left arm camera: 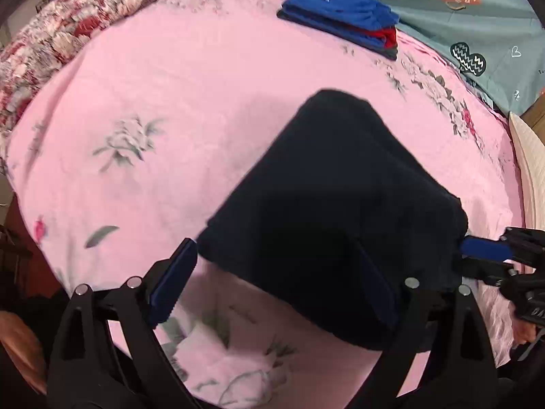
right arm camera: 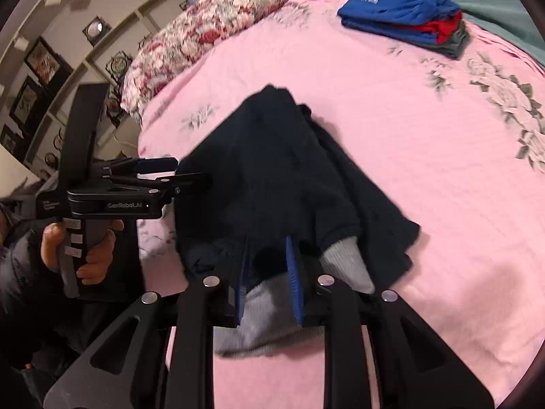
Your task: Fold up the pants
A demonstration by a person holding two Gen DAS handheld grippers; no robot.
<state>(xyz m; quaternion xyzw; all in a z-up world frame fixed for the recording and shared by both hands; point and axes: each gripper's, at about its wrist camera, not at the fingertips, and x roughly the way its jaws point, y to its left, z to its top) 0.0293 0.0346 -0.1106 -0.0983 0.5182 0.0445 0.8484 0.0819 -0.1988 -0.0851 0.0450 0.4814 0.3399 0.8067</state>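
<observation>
a pink bedspread [left arm camera: 177,78] printed with grey and red flowers covers the bed in both views. at its far side lies a red and white floral quilt [left arm camera: 68,24], bunched into a long roll. toward the far right sits a neat stack of folded clothes [left arm camera: 344,13]: a blue piece with white lettering on top, a red layer and a dark grey one showing beneath at the edge. beyond the stack a teal sheet [left arm camera: 477,34] with heart patterns is spread. in the right wrist view, framed pictures [right arm camera: 37,64] hang on a pale wall at the left.
</observation>
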